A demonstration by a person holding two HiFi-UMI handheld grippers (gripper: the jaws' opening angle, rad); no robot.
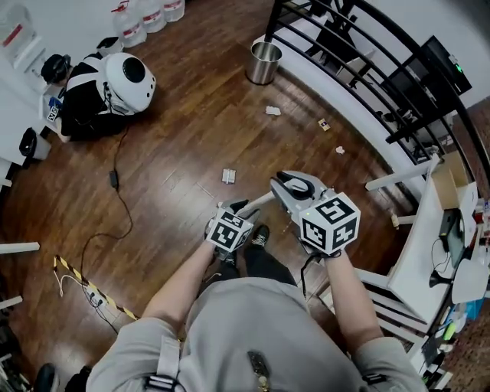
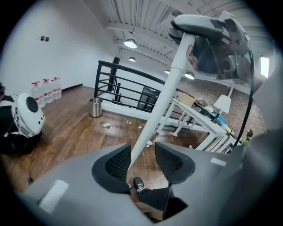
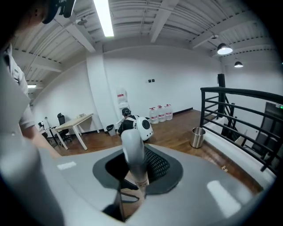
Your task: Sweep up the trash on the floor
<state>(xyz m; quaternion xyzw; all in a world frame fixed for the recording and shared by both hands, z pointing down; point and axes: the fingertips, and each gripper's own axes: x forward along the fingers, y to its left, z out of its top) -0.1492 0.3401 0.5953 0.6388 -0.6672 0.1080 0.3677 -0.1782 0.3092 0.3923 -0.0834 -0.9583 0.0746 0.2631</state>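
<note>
Several scraps of paper trash lie on the wooden floor: one scrap just ahead of me, others nearer the railing. A long white pole with a grey grip slants between my hands; its lower end is hidden. My right gripper is shut on the grey grip at the top. Lower down, my left gripper stands open with the pole passing between its jaws. The pole lies against the left pad, clear of the right one.
A steel bin stands by the black railing. A black figure with a round white head sits at the far left, water bottles behind it. A cable crosses the floor. White desks stand on the right.
</note>
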